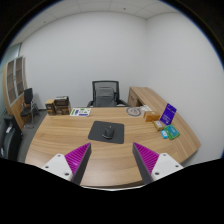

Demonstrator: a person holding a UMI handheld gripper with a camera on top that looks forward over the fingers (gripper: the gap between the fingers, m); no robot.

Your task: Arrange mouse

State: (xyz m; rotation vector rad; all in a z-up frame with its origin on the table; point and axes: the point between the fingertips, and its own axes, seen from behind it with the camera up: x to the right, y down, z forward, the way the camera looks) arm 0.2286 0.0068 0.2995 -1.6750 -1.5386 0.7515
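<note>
Looking along the gripper, one sees its two fingers standing wide apart, with the purple pads on their inner faces and only bare desk surface between them. The claw has hold of nothing.

Beyond the fingers lies a large wooden desk with a curved front edge. Near its middle, just ahead of the fingers, a dark mouse mat lies flat on the wood. A mouse cannot be made out with certainty, neither on the mat nor beside it; if it is there, it is too small to tell.

Behind the desk a black office chair stands against the white wall. On the far left part of the desk there are some boxes or books, and beside them flat papers; what the boxes contain cannot be seen. On the far right part a round flat object lies on the wood. Nearer, at the right edge of the desk, a purple box stands upright, and a teal item lies just in front of it. A wooden shelf stands at the left wall; its contents are not clear.
</note>
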